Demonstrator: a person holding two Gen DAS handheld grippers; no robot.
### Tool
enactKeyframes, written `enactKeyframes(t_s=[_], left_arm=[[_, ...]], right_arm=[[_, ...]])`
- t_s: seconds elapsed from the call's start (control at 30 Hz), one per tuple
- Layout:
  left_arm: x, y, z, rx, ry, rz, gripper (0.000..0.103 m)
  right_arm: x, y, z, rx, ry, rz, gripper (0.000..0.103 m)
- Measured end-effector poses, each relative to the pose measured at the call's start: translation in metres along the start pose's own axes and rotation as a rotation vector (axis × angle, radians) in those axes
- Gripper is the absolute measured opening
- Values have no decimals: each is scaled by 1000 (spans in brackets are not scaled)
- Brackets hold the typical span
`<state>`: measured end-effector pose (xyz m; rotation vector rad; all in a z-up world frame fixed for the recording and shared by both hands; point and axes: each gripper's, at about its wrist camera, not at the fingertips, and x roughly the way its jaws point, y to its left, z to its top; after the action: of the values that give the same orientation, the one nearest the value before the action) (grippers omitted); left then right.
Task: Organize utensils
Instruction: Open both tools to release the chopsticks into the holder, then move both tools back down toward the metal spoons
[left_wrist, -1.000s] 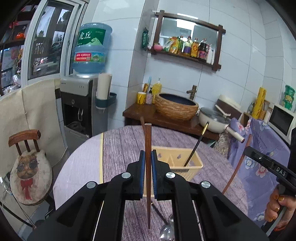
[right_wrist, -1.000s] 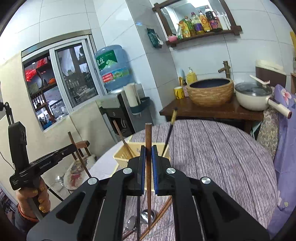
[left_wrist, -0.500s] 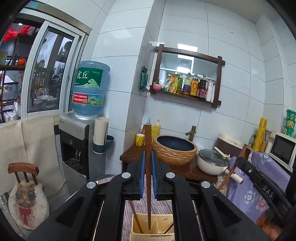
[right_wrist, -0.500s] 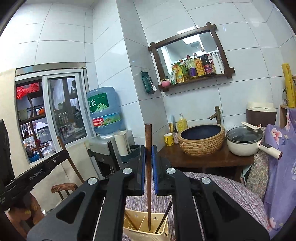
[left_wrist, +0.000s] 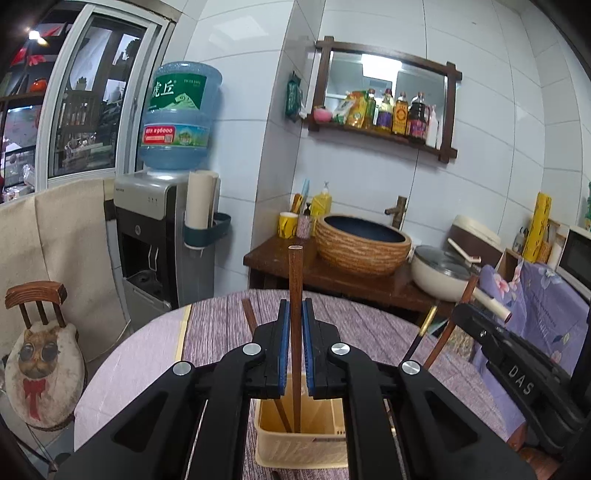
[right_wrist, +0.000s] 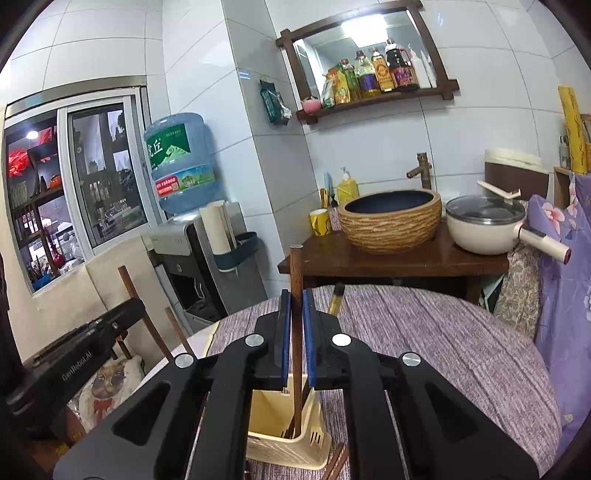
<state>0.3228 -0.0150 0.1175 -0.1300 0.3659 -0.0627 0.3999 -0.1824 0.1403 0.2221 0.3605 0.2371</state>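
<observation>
Left gripper (left_wrist: 295, 343) clamping a brown chopstick (left_wrist: 294, 280) standing upright between blue pads, lower tip dipping into cream utensil basket (left_wrist: 295, 448), right gripper (right_wrist: 295, 332) gripping its own chopstick (right_wrist: 296, 273) likewise.

basket (left_wrist: 295, 448) on table (left_wrist: 229, 325); chopstick (left_wrist: 294, 332) tip in basket

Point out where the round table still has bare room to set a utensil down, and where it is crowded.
Free: the purple cloth between the yellow utensil basket and the floral fabric, and the pale strip toward the cat chair. Crowded: around the basket, where both grippers hold chopsticks upright and more chopsticks lie beside it.
</observation>
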Motion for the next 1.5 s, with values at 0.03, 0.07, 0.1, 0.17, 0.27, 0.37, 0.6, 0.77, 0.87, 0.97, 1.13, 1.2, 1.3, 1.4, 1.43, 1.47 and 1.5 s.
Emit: enactKeyframes(t_s=[0.03, 0.07, 0.1, 0.17, 0.27, 0.37, 0.6, 0.77, 0.87, 0.97, 1.13, 1.2, 1.3, 1.4, 1.43, 1.47, 1.5], left_arm=[[3, 1, -5, 1, 13, 1, 8], [5, 2, -8, 0, 21, 2, 8], [7, 2, -12, 0, 31, 4, 8], [11, 3, -16, 4, 46, 9, 8], [16, 4, -22, 12, 69, 15, 8], [18, 5, -25, 18, 77, 21, 8], [8, 7, -29, 23, 80, -3, 21], [-11, 17, -38, -26, 60, -27, 55], [-22, 25, -47, -50, 84, -27, 69], [-33, 38, -61, -77, 123, -47, 76], [-41, 53, -92, -56, 209, -13, 76], [-42, 55, -106, -41, 246, -19, 75], [-45, 54, -128, -27, 299, -33, 73], [-45, 47, -148, 4, 354, -61, 67], [-45, 43, -155, 15, 368, -74, 66], [-44, 41, -159, 24, 379, -86, 65], [-43, 37, -164, 32, 394, -107, 65]], right_arm=[[2, -1, -3, 1, 7, 2, 7], [4, -1, -6, 0, 11, 2, 7], [5, -1, -9, -1, 11, 4, 7], [6, -1, -11, -7, 4, -1, 7], [8, -3, -11, 2, 8, 8, 8], [8, -4, -11, 10, 4, 12, 8], [-5, -4, -17, 13, -31, 34, 51], [-22, -6, -25, 22, -17, 22, 53], [-36, -11, -36, 23, 17, -9, 60], [-47, -19, -52, 32, 70, -39, 61], [-62, -33, -93, 8, 183, -105, 61], [-64, -36, -112, -14, 222, -129, 61], [-65, -42, -139, -23, 287, -143, 61], [-67, -46, -164, -27, 332, -161, 61], [-67, -48, -169, -25, 342, -165, 61], [-69, -50, -176, -17, 351, -167, 61], [-71, -52, -180, -7, 358, -164, 61]])
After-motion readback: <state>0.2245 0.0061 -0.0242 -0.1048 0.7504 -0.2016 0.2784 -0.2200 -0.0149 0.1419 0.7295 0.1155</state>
